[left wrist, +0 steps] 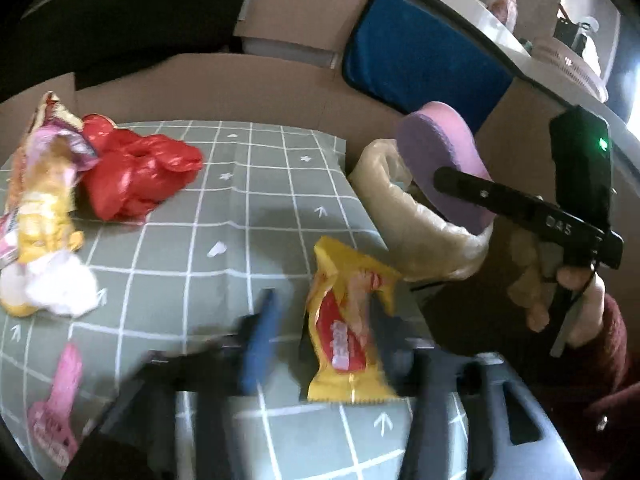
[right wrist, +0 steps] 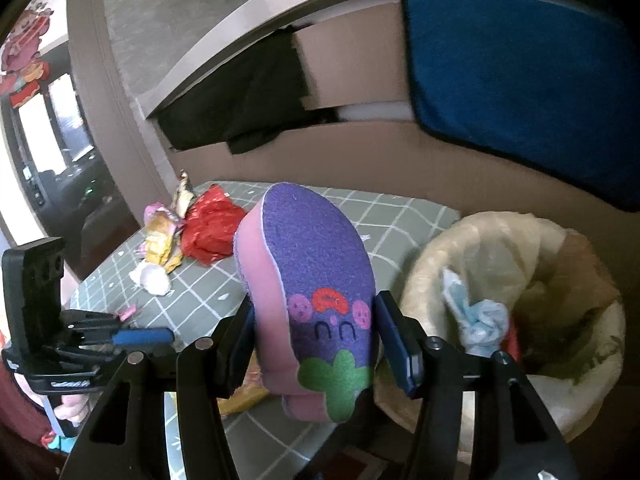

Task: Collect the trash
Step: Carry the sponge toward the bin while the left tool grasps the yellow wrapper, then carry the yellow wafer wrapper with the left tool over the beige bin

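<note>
My right gripper (right wrist: 316, 336) is shut on a purple and pink eggplant-shaped sponge (right wrist: 316, 280) and holds it in the air beside the lined trash bin (right wrist: 520, 280). In the left wrist view the sponge (left wrist: 444, 160) hangs over the bin's rim (left wrist: 404, 216). My left gripper (left wrist: 324, 332) is blurred and open around a yellow and red snack wrapper (left wrist: 348, 320) on the grid tablecloth (left wrist: 224, 208). A red plastic bag (left wrist: 136, 172), a yellow and pink wrapper (left wrist: 40, 184), a white tissue (left wrist: 60, 288) and a pink wrapper (left wrist: 56, 404) lie on the left.
The bin holds a blue and white crumpled piece (right wrist: 476, 312). A cardboard wall (left wrist: 256, 88) and a blue cloth (left wrist: 420, 56) stand behind the table. The table's right edge runs next to the bin.
</note>
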`<state>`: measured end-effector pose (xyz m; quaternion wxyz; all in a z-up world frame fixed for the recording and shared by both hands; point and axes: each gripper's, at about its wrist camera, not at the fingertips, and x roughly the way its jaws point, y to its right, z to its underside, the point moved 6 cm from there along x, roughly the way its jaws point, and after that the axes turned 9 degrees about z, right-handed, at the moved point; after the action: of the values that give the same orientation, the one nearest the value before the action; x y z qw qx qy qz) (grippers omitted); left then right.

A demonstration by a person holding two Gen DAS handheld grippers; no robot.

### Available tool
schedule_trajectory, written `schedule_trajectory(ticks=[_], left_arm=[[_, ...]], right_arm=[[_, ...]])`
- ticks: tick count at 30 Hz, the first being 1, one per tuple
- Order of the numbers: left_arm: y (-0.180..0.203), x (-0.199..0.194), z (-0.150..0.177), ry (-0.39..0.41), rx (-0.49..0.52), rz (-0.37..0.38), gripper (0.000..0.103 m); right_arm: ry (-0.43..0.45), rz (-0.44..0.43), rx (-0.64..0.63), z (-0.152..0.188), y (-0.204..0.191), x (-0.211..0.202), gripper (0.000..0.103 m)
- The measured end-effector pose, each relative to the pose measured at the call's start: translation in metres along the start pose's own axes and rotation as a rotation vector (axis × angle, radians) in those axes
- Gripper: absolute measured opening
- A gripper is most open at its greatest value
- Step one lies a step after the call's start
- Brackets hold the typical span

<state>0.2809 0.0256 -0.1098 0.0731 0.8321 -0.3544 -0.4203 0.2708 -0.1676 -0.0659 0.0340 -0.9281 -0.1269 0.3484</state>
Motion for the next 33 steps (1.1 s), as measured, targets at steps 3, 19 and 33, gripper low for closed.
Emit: schedule_trajectory(ticks=[3,19,33], left_arm=[[0.001,0.025,-0.009,-0.036,-0.014,0.002,0.051],[0.010,0.023,-0.021,0.004,0.004,-0.215,0.012],[0.040,-0.008,-0.118,0.315,-0.022,-0.216,0.013]], right_arm=[[0.003,0.014,0.036,0.000,0.015,-0.003,0.054],[0.028,0.030,-0.006,-0.001,0.008,-0.010,0.054],[0.146,0.085,0.018,-0.049,0.034,-0.053,0.054]])
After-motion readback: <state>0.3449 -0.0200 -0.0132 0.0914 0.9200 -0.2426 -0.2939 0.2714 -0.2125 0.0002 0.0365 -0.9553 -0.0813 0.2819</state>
